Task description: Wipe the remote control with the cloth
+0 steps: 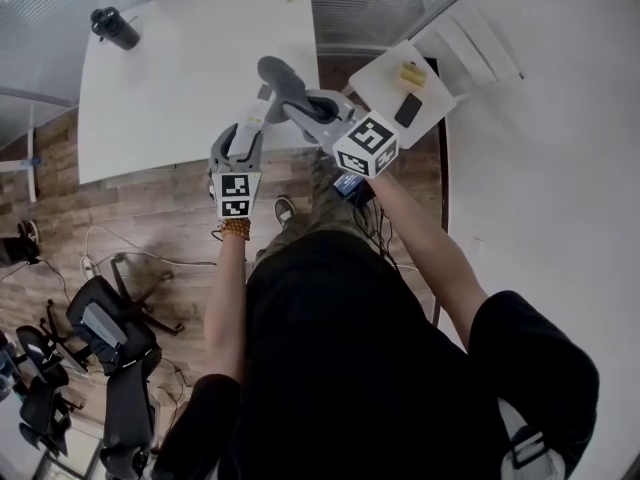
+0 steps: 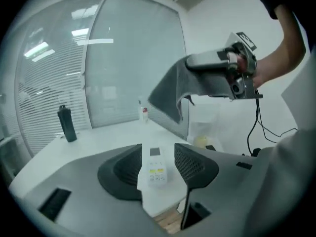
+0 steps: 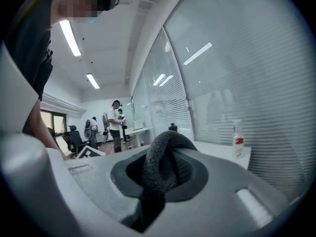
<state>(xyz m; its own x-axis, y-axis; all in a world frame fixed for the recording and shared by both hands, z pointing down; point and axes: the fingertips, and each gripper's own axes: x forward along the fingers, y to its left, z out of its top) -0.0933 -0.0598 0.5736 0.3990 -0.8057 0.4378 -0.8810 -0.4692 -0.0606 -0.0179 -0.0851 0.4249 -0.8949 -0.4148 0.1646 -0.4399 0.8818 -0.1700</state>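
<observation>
The left tool [image 2: 158, 154] is clamped on the near end of the white remote control [image 2: 156, 171], which sticks out past the fingertips above the near edge of the tabletop [image 1: 180, 78]. The right tool [image 3: 165, 169] is closed on a bunched grey cloth [image 3: 160, 157]. Only the left gripper view shows the cloth hanging loose, above and to the right of the remote and apart from it. Only the right gripper view shows people [image 3: 116, 125] standing behind. A spray bottle [image 2: 144, 113] stands at the tabletop's far edge.
</observation>
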